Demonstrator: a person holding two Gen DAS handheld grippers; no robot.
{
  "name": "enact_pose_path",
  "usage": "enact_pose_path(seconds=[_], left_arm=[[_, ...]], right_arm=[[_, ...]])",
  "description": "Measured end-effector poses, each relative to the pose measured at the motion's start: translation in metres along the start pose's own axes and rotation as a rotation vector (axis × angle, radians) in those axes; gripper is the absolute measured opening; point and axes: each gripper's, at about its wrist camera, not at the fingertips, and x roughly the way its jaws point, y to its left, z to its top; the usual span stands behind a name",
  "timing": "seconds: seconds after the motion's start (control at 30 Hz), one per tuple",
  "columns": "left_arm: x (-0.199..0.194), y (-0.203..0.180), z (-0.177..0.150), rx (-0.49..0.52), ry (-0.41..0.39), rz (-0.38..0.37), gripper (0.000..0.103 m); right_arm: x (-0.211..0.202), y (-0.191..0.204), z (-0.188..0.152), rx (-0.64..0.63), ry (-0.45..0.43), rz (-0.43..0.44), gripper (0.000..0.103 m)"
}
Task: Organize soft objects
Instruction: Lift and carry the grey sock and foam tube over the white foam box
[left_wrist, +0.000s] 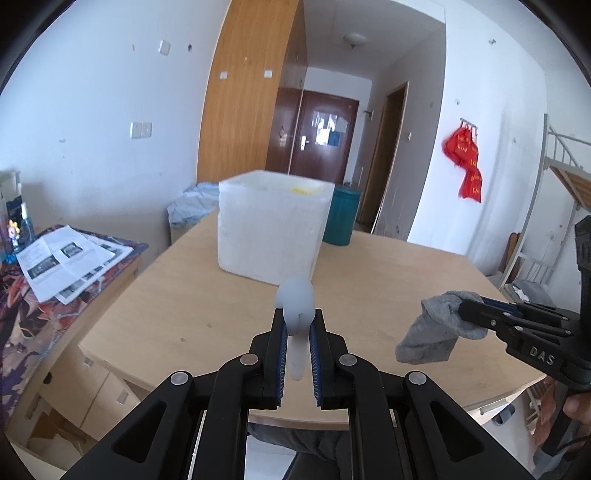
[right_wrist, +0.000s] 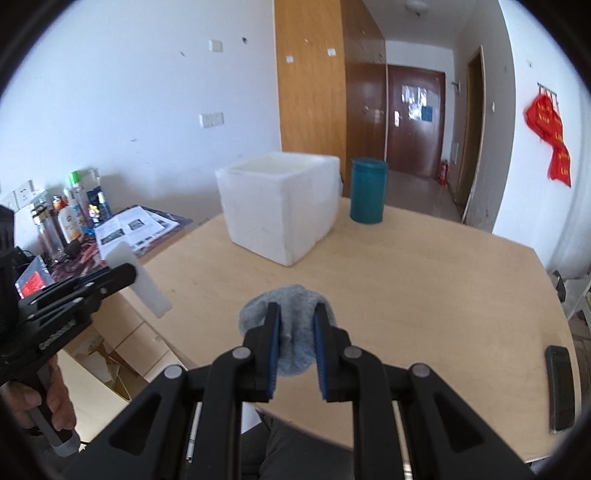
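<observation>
Two soft things are in hand, one per tool: the left tool (left_wrist: 297, 325) pinches a pale white foam piece (left_wrist: 295, 306), and the right tool (right_wrist: 295, 321) clamps a grey sock (right_wrist: 291, 314), both held above the table (left_wrist: 369, 280). One white foam box (left_wrist: 271, 225) stands on the table, something yellow barely visible inside. One teal bin (right_wrist: 368, 190) stands behind it. The right tool reads "DAS".

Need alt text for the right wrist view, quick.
The right gripper is shut on a grey sock above a wooden table. Ahead stands a white foam box; the left gripper holds a white foam piece.
</observation>
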Motion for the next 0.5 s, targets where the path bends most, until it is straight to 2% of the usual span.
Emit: enact_pose_path(seconds=[0.23, 0.5], left_arm=[[-0.021, -0.005, 0.006, 0.016, -0.045, 0.002, 0.012], [-0.027, -0.004, 0.011, 0.031, -0.067, 0.017, 0.012]], right_arm=[[-0.017, 0.019, 0.004, -0.041, -0.063, 0.034, 0.021], [-0.007, 0.028, 0.013, -0.057, -0.101, 0.069, 0.021]])
